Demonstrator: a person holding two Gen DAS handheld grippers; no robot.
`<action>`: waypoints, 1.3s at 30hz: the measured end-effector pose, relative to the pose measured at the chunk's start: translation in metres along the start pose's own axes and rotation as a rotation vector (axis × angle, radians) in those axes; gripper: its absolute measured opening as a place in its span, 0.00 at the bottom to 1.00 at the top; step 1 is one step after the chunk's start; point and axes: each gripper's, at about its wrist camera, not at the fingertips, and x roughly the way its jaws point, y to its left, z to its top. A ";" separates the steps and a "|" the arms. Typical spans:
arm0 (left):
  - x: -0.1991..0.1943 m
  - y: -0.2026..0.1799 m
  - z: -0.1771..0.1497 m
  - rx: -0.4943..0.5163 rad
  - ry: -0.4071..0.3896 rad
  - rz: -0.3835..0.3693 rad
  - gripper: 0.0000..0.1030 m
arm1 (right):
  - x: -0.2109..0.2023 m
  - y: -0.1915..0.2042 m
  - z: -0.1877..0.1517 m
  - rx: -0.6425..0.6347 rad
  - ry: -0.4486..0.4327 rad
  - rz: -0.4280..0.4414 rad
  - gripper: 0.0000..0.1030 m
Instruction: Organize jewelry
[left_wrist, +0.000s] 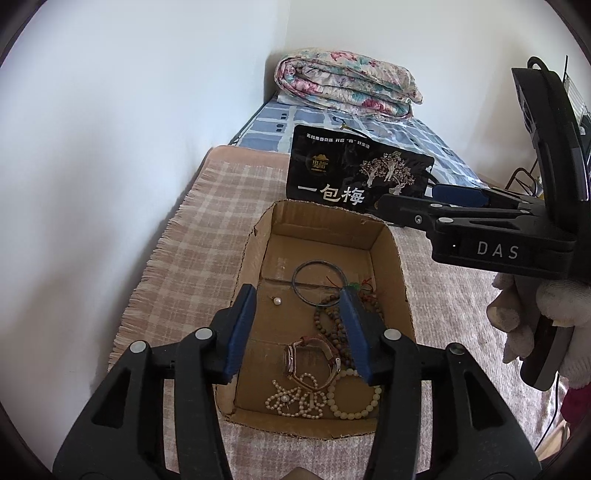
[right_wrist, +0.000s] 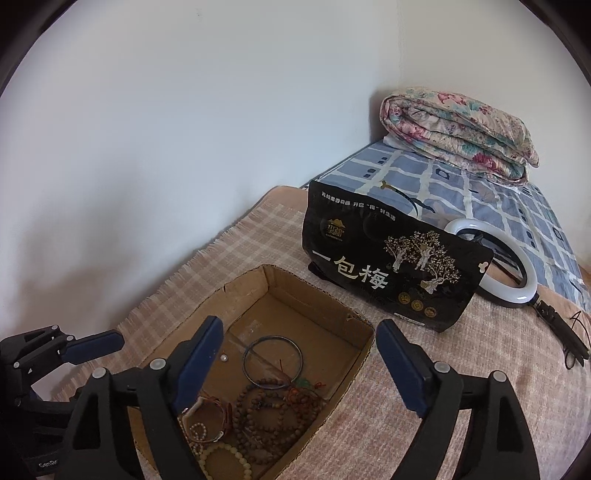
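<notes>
Background stuff: a black snack bag (right_wrist: 395, 273) with gold trees and white Chinese lettering stands upright on a pinkish plaid blanket (right_wrist: 236, 243), with a white ring light (right_wrist: 517, 284) lying right behind it. Further back there's a blue checked sheet (right_wrist: 491, 199) with a folded floral quilt (right_wrist: 458, 129) on it, against a plain white wall (right_wrist: 184, 129).

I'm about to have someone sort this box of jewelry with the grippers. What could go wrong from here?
The wooden bead strands lie tangled over the watch, so lifting one may drag others. The loose pearl is tiny and could slip from the pads. The cardboard box looks light and might shift if bumped.
</notes>
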 end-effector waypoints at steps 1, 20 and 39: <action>-0.001 -0.001 0.000 0.002 -0.003 0.002 0.50 | -0.001 0.000 0.000 0.005 0.000 -0.001 0.87; -0.044 -0.023 -0.006 0.051 -0.092 0.029 0.67 | -0.054 -0.002 -0.008 0.024 -0.060 -0.051 1.00; -0.114 -0.068 -0.028 0.093 -0.203 0.058 0.79 | -0.163 -0.030 -0.065 0.098 -0.156 -0.080 1.00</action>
